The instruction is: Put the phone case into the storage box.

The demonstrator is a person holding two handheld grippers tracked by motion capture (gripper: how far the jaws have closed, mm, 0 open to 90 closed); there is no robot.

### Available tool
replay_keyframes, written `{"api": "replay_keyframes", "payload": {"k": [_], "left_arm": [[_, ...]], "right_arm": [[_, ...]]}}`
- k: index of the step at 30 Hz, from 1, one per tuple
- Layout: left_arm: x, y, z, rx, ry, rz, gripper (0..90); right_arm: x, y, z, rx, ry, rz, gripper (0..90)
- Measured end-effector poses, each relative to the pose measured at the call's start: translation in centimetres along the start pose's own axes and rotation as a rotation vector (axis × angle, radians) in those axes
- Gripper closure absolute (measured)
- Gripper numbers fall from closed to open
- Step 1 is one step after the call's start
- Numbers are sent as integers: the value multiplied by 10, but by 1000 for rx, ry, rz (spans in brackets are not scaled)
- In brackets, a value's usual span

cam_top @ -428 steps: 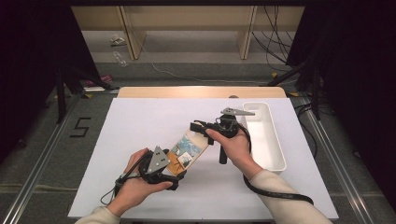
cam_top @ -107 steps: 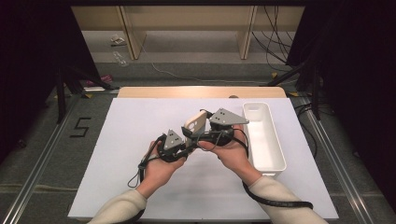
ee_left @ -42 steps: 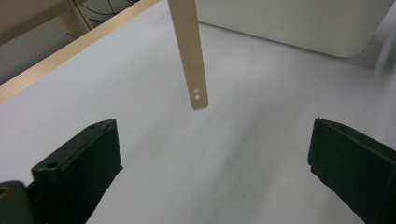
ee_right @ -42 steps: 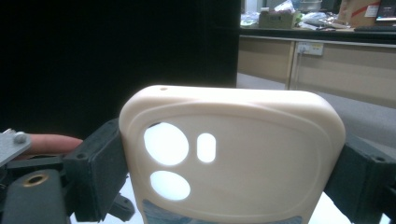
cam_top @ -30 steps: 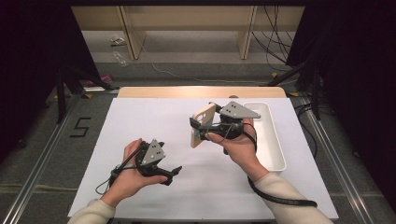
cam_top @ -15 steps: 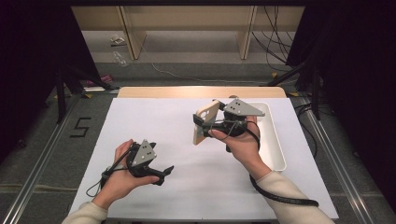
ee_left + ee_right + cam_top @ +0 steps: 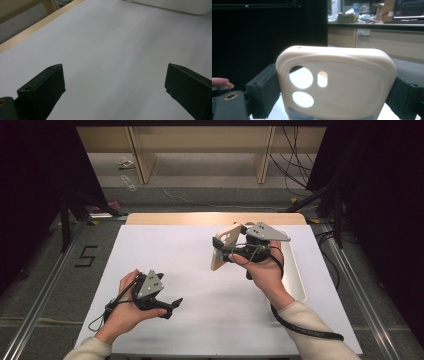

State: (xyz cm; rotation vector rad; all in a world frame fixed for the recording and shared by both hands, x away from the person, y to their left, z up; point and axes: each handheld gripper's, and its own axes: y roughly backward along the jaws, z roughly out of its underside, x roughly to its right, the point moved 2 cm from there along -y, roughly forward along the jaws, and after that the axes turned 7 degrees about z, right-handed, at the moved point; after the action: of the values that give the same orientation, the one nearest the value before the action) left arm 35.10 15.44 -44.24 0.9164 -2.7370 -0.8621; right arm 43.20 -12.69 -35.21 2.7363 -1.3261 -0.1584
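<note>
The right gripper (image 7: 220, 251) clamps a cream phone case (image 7: 223, 247) upright above the table (image 7: 165, 250) — the left gripper (image 7: 172, 306), near-left, gapes empty.

Left gripper (image 7: 172, 304) low near the table's front edge, held in the left hand (image 7: 125, 307) with jaws spread wide and empty; right gripper (image 7: 220, 247) raised higher in the right hand (image 7: 262, 270), jaws clamped on something.
</note>
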Motion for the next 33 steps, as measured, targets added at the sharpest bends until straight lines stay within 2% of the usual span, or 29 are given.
{"api": "replay_keyframes", "payload": {"k": [19,33], "left_arm": [[-2,-1,4,-12,20,-1,27],[-2,-1,4,-16,18,2,29]], "right_arm": [[13,5,-7,11,-14,33,125],[23,8,-10,10,-28,61,125]]}}
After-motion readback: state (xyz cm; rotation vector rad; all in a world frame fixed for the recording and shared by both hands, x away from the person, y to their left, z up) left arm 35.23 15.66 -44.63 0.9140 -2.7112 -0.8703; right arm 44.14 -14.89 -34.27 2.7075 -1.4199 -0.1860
